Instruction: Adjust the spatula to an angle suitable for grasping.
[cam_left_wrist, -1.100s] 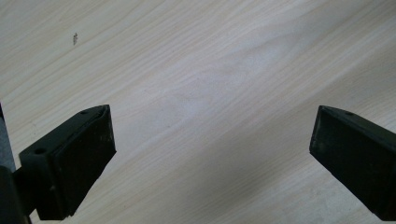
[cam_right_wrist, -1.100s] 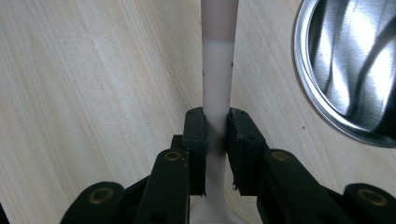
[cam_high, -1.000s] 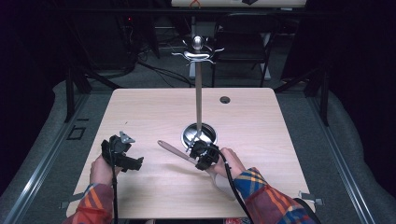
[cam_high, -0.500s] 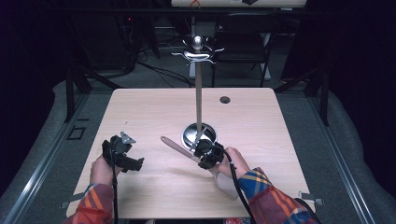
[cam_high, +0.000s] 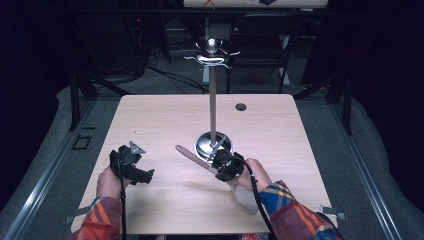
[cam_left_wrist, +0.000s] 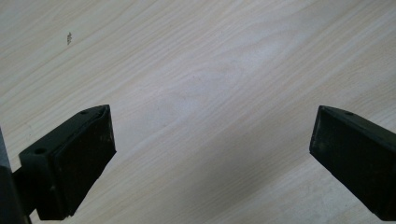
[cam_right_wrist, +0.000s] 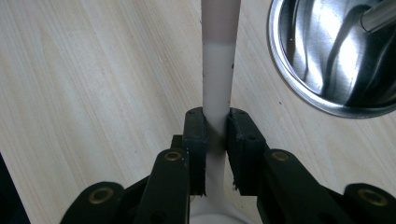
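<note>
**Table inventory, left to right: one idle gripper, one spatula in grip, one utensil stand**

Item 1. Left gripper, held in the person's left hand near the table's front left. Its jaws stand wide apart over bare wood, nothing between them; the left gripper view shows the two black pads far from each other above the pale grain.

Item 2. Wooden table, light top, with a small dark round hole toward the far right edge.

Item 3. Spatula, the thing in hand. Its brownish handle end points up and to the left, just beside the stand's base; its pale blade end lies back toward the person, beside the right hand. It sits right of centre on the table.

Item 4. Right gripper, jaws narrow and clamped on the spatula's pale shaft, one pad on each side of it.

Item 5. Utensil stand, upright metal pole on a shiny round base, hooks at the top. The base sits just beyond the right gripper.
</note>
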